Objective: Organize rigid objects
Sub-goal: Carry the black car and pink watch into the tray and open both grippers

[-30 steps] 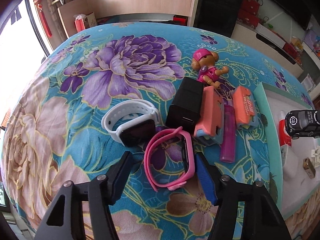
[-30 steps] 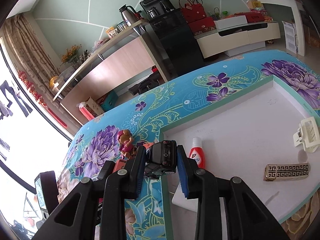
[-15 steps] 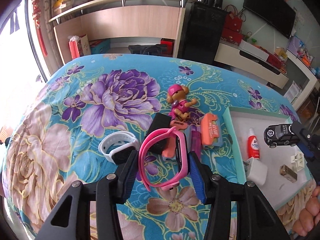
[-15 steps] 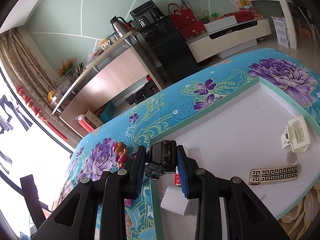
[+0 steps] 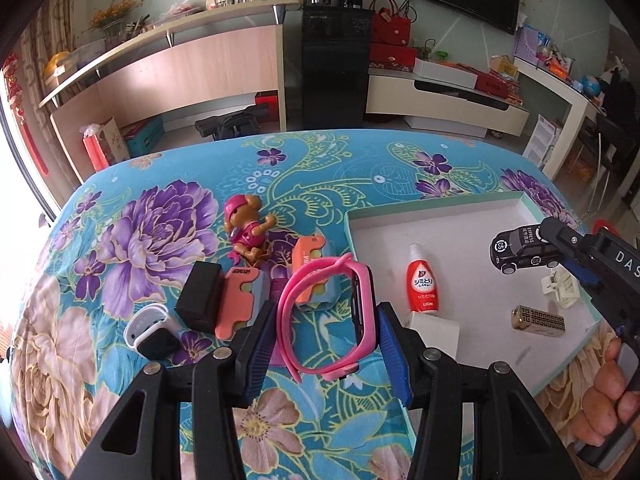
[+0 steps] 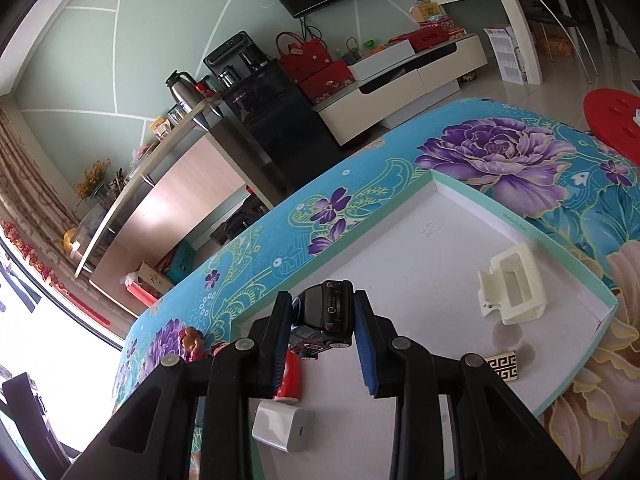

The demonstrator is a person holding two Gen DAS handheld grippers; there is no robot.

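Left gripper point(image 5: 326, 344) fingers pinch pink watch point(image 5: 330, 320), lifted beside the tray's point(image 5: 436, 209) left wall. Right gripper point(image 6: 322, 334) fingers clamp black toy car point(image 6: 325, 318), narrow gap, above tray's floor near red bottle point(image 5: 421, 283).

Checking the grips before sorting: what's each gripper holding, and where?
Left gripper: pink watch, fingers across its band loop. Right gripper: black toy car, by its sides.

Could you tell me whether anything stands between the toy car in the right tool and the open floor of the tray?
Nothing visible does. The black toy car hangs over bare tray floor; the cream clip lies off to one side.
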